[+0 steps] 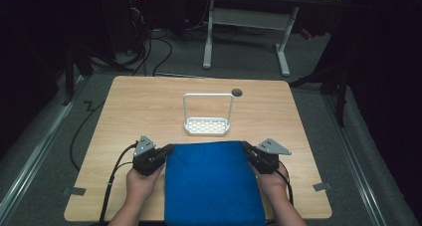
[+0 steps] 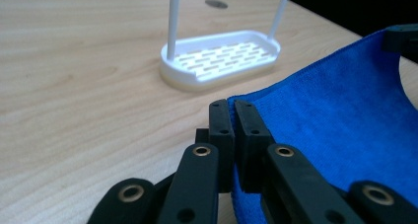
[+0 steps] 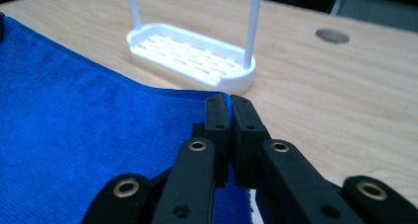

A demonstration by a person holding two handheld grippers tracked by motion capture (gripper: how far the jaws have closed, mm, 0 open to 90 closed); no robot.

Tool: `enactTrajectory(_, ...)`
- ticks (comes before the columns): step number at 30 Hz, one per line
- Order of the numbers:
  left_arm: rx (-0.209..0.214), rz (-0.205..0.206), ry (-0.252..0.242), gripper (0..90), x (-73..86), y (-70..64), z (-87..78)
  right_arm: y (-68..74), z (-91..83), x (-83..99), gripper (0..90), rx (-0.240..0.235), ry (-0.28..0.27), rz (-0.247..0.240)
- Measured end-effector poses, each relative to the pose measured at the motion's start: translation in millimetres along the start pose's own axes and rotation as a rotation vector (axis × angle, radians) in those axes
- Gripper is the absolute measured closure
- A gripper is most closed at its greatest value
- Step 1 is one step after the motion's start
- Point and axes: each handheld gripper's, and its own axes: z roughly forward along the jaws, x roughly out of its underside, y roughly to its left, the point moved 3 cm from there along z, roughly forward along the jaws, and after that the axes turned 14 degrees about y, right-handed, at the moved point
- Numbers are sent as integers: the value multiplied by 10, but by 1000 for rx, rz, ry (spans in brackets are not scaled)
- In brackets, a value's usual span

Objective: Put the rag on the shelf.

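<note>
A blue cloth (image 1: 211, 181) is spread at the near middle of the wooden table (image 1: 129, 111), reaching past its front edge. My left gripper (image 1: 169, 148) is shut on the cloth's far left corner (image 2: 246, 99). My right gripper (image 1: 246, 145) is shut on the far right corner (image 3: 224, 98). Between the two corners the cloth's far edge sags a little, as the blue cloth (image 2: 345, 115) in the left gripper view and the blue cloth (image 3: 84, 120) in the right gripper view both show. A person's hands hold both grippers from below.
A white slotted tray with a tall wire handle (image 1: 207, 125) stands just beyond the cloth, mid-table. A small dark round hole (image 1: 237, 92) sits behind it. Bare wood lies left, right and behind. Cables trail off the front left; desk legs stand on the floor beyond.
</note>
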Motion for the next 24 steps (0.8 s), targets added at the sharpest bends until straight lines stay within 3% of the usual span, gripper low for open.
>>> enactTrajectory(6, -2, 13, -77, 871, -132, -66, -185, 28, -146, -85, 879, 9, -49, -12)
enactTrajectory(11, -5, 30, -111, 872, -213, -122, -307, 80, -330, -227, 881, 23, -121, -33)
enactTrajectory(16, -25, 51, -154, 874, -316, -142, -455, 122, -393, -318, 882, 25, -149, -52)
enactTrajectory(18, -37, 43, -186, 874, -371, -122, -550, 131, -399, -354, 883, 26, -161, -53)
enactTrajectory(24, -52, 41, -217, 875, -448, -77, -685, 151, -435, -453, 882, 34, -185, -47)
